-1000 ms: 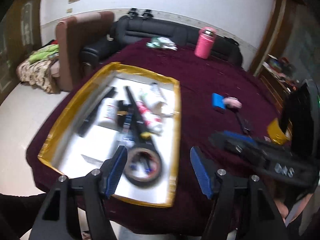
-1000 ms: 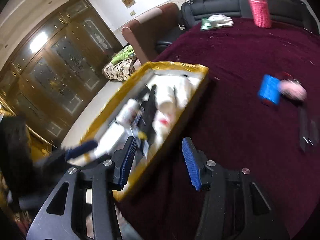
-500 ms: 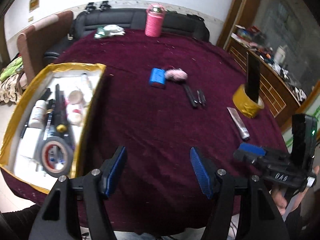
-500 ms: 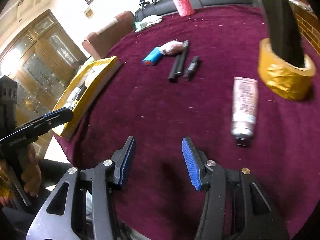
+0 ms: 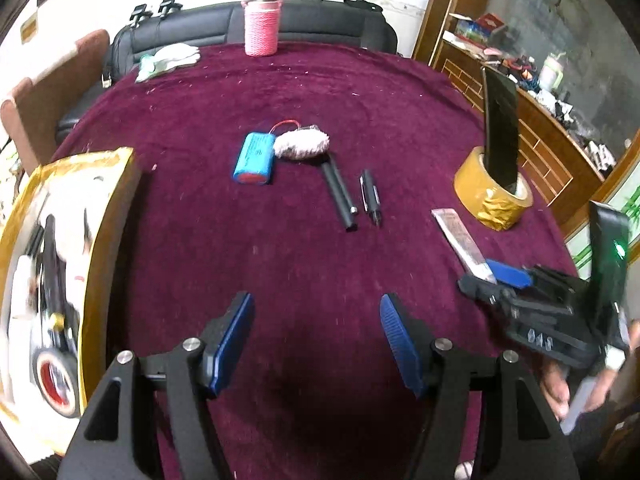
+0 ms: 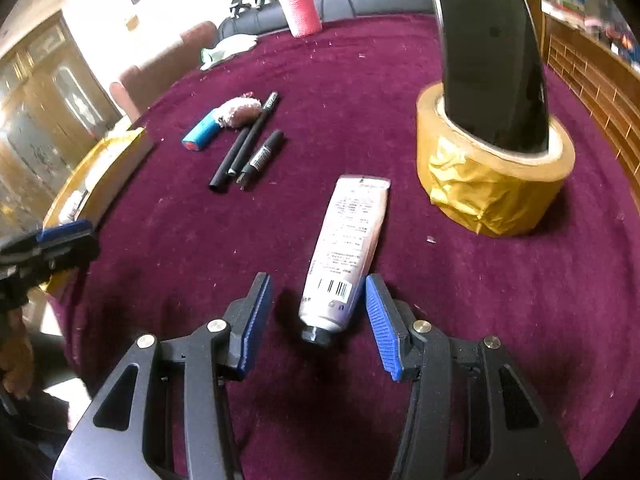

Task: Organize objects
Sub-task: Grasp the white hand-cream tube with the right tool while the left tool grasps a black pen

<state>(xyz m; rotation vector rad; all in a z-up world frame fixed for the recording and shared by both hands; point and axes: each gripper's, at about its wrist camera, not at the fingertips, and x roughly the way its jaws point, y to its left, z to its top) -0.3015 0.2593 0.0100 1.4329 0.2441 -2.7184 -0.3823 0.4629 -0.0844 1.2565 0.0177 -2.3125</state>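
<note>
A pale tube [image 6: 344,252] with a black cap lies on the maroon cloth; its cap end sits between the open fingers of my right gripper [image 6: 318,320], untouched. The tube also shows in the left wrist view [image 5: 460,236], with the right gripper [image 5: 500,276] over its near end. My left gripper [image 5: 316,340] is open and empty above bare cloth. A blue battery pack [image 5: 255,158], a pink fuzzy thing [image 5: 302,145], a black tube [image 5: 340,196] and a black marker [image 5: 370,198] lie mid-table. The gold-rimmed tray [image 5: 102,216] with several items is at the left.
A gold tape roll [image 6: 494,184] with a black phone [image 6: 488,52] standing in it is at the right. A pink bottle [image 5: 261,28] and white gloves [image 5: 170,60] sit at the far edge. A black sofa and a wooden cabinet lie beyond the table.
Both grippers swung right, away from the tray. The right gripper came down to the tube, which now lies between its open fingers. The left gripper stayed open over the cloth.
</note>
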